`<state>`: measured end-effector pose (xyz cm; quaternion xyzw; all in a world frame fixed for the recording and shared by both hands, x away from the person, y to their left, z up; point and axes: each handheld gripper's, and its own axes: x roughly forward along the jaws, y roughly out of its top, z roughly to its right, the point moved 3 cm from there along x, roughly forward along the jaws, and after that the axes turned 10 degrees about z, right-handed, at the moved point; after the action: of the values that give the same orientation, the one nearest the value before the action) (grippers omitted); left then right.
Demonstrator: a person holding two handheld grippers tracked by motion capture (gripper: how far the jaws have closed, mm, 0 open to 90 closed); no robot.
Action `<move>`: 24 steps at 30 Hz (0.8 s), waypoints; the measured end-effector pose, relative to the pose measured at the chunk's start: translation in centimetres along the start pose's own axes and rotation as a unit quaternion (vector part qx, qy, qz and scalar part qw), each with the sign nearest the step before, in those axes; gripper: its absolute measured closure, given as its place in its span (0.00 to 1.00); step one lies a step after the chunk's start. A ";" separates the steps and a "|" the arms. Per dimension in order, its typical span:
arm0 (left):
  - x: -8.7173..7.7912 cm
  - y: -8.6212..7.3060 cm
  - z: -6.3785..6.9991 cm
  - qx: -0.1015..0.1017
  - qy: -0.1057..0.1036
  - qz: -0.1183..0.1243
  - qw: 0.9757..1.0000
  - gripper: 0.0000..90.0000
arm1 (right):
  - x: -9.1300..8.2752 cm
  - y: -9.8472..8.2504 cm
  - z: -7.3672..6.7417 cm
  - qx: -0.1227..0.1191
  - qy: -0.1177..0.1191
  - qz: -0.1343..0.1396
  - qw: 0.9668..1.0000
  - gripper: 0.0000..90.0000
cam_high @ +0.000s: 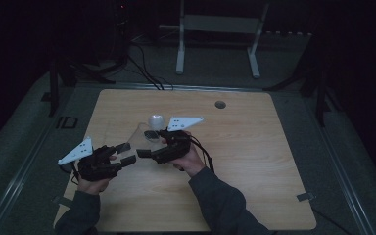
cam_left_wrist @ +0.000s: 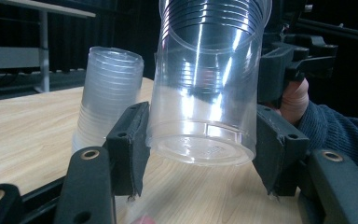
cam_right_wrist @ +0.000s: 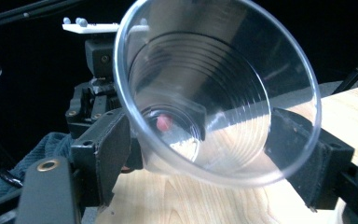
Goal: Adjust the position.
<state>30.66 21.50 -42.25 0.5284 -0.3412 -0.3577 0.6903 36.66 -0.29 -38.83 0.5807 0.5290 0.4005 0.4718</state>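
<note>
Here, the table (cam_high: pixel 245 161) is lying pale and wooden under both of the person's hands. Above its near-left part, the left gripper (cam_high: pixel 128 153) and the right gripper (cam_high: pixel 147 143) are pointing toward each other, their tips just apart, with a clear cup (cam_high: pixel 138 138) hanging between them off the wood. In the left gripper view, the left gripper (cam_left_wrist: pixel 200 140) is squeezing the cup (cam_left_wrist: pixel 205 84) near its base, both pads pressing on the wall, the base turned toward the camera and tilted. In the right gripper view, the right gripper (cam_right_wrist: pixel 205 158) is standing on either side of the same cup (cam_right_wrist: pixel 214 93) nearer its rim, the open mouth facing the camera; whether its pads are pressing on the plastic I cannot tell. Just behind the grippers, a stack (cam_high: pixel 155 120) of clear cups is standing mouth down on the table, and the left gripper view is showing that stack (cam_left_wrist: pixel 105 98) just left of the held cup.
</note>
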 end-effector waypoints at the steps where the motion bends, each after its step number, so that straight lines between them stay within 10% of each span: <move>1: 0.0 0.0 0.0 0.000 -0.002 0.000 1.000 0.47 | 0.0 0.0 0.0 0.000 0.001 0.001 1.000 0.24; 24: 0.4 -0.2 0.2 0.005 0.003 -0.030 1.000 0.43 | 0.1 0.1 -0.3 -0.001 0.002 0.008 1.000 0.36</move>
<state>30.68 21.00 -42.35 0.5431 -0.3251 -0.3748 0.6774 36.45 -0.16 -38.67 0.5836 0.5250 0.4061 0.4679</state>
